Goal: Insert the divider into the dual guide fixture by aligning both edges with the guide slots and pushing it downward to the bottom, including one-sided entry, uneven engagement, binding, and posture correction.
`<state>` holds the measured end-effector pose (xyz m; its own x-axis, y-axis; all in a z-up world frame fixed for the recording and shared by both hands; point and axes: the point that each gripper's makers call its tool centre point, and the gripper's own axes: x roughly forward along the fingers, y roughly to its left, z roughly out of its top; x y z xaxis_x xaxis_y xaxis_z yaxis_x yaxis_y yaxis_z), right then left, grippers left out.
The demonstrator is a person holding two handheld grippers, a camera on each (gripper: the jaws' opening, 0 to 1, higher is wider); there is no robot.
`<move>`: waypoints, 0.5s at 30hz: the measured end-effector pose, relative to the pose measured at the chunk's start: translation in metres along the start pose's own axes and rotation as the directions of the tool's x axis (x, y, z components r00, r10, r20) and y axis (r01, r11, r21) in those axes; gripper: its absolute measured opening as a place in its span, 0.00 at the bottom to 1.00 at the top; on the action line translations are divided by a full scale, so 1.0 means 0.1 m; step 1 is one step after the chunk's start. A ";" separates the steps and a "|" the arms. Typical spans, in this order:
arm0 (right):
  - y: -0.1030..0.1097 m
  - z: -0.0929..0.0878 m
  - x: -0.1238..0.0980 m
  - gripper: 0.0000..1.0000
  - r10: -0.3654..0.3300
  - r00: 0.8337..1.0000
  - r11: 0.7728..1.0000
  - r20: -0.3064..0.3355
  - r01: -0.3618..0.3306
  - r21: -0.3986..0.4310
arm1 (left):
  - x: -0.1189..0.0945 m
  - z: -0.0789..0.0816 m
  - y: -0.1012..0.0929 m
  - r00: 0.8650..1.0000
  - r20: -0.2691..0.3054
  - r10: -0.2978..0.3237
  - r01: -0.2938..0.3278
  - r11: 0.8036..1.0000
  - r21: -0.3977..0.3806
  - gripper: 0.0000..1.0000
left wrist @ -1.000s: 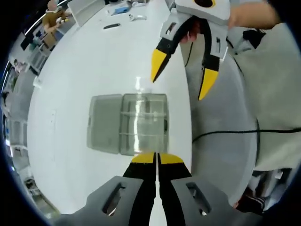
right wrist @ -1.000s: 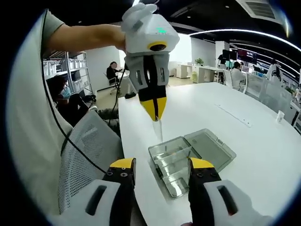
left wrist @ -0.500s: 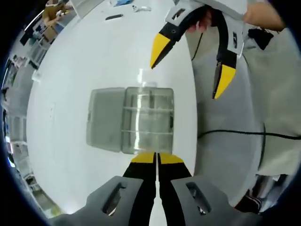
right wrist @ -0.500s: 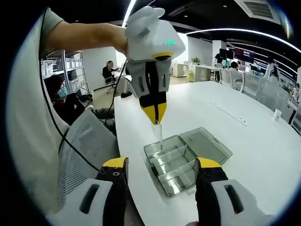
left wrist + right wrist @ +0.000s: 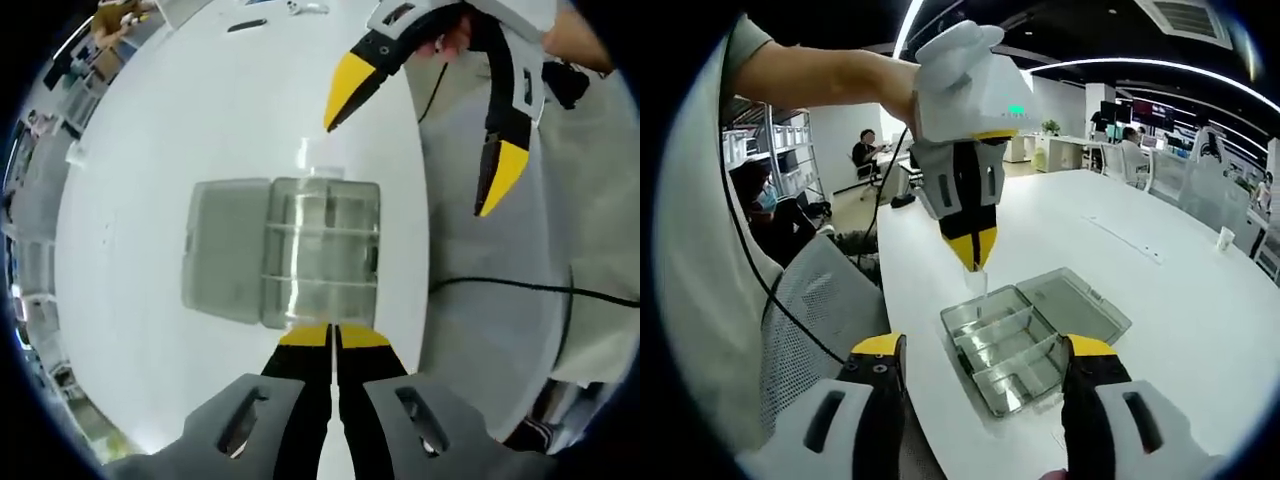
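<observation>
Left gripper pinches the thin clear plastic divider upright over clear compartment box, ready for slot entry | right gripper spread wide, empty, waiting alongside.

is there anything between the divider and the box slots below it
Nothing visible. The left tongs hold the clear divider upright, right over the near end of the open box. Two dividers already sit in the box further along, apart from that end. The right tongs are open, off to the side.
</observation>
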<state>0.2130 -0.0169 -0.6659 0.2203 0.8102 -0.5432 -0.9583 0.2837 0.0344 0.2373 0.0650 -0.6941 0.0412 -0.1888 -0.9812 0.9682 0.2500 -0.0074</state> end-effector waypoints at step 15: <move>0.00 -0.03 0.02 0.62 0.010 1.000 1.000 -0.009 -0.010 0.006 | 0.10 -0.03 0.07 1.000 -0.021 0.011 -0.011 1.000 0.001 0.00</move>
<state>0.2128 -0.0169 -0.6695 0.2091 0.8083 -0.5504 -0.9593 0.2788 0.0450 0.2435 0.0678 -0.7043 0.0466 -0.1661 -0.9850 0.9681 0.2507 0.0035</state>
